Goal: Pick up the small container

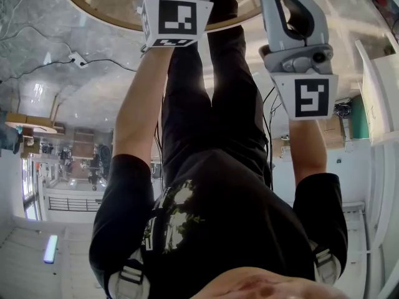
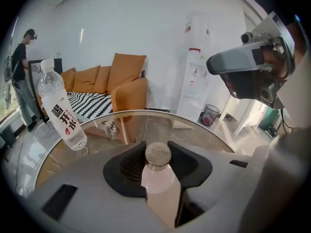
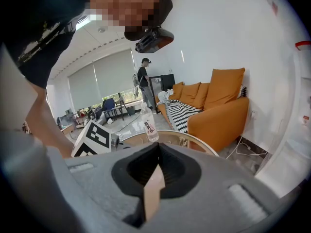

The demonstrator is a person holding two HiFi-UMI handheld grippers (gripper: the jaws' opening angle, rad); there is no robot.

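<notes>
Our left tongs [image 2: 157, 152] are pinching the small container [image 2: 158, 176]; the two black pads lie against its neck on either side, just under a round, textured metal cap; the pale body drops away below the cap, between the grey bodies of the tongs.

Our right tongs [image 3: 156, 154] are pressed together with nothing between them; in the left gripper view they hang off to the right and higher up, well apart from the container.

The container therefore sits directly inside the left tongs, not ahead of them or to a side; its long axis appears upright, cap uppermost, running across the line of the pads. We judge the left hand to be the only one placed for the lift, and the coming move to be a straight rise along that axis, keeping the neck level so it does not slip down through the pads. We cannot tell whether its base rests on the worktop [image 2: 97, 118] or has already cleared it.

Further out, a clear water bottle [image 2: 60, 110] with a red and black label stands on the round glass worktop, well to the left of the tongs; behind it is an orange sofa [image 2: 119, 79] against a white wall.
</notes>
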